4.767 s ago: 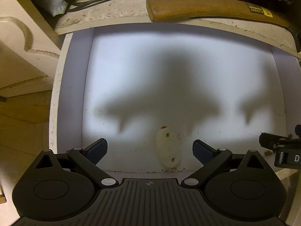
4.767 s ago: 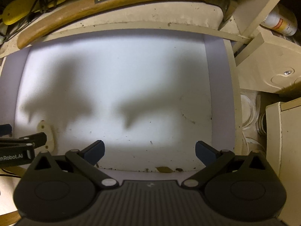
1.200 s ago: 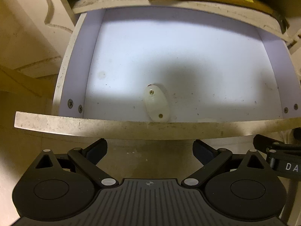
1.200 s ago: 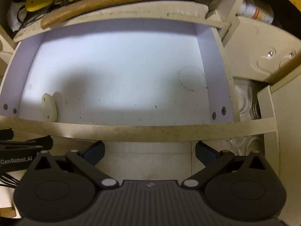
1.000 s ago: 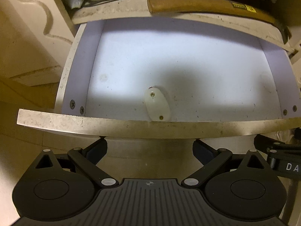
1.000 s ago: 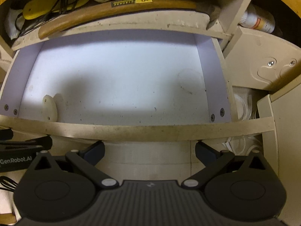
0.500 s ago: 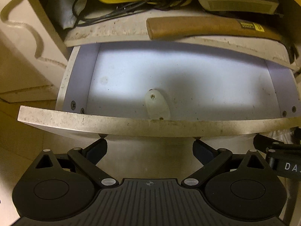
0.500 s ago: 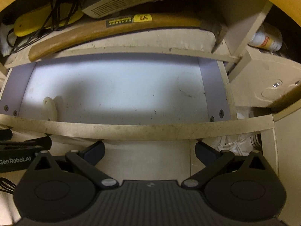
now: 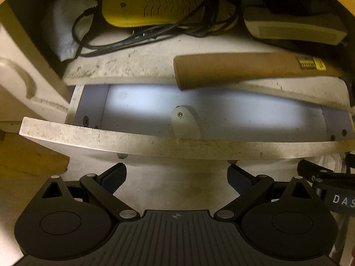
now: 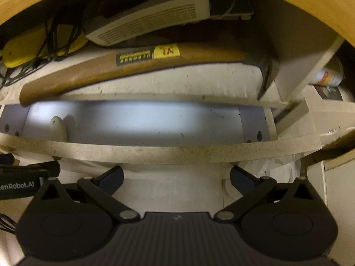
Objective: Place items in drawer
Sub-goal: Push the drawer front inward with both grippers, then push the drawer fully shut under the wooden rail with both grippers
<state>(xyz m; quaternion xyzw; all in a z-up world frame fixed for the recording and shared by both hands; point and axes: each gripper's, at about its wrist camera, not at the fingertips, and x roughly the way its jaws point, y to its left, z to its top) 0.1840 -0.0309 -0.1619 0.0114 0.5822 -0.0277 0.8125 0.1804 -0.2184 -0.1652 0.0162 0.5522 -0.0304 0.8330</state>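
The white drawer (image 9: 142,143) stands pulled out below a shelf, and its front rim (image 10: 155,153) crosses both views. Its lit floor (image 9: 244,119) holds only a small white screwed-on plastic piece (image 9: 185,124), which also shows in the right wrist view (image 10: 56,128). On the shelf above lie a wooden-handled hatchet (image 9: 244,68) (image 10: 133,64), a yellow device with black cables (image 9: 155,4), and a grey-white box (image 10: 150,22). My left gripper (image 9: 176,177) and right gripper (image 10: 176,176) are both open and empty, in front of the drawer's front panel.
A white cloth (image 9: 64,26) lies at the shelf's left. A cabinet side panel (image 9: 26,82) stands to the left. To the right are a partition (image 10: 310,71) and a labelled bottle (image 10: 328,75). The other gripper shows at each view's edge (image 9: 332,190) (image 10: 20,184).
Both grippers have pulled back out of the drawer and tilted up. The shelf with the hatchet and yellow device now fills the upper view, and the drawer floor shows as a narrow strip.
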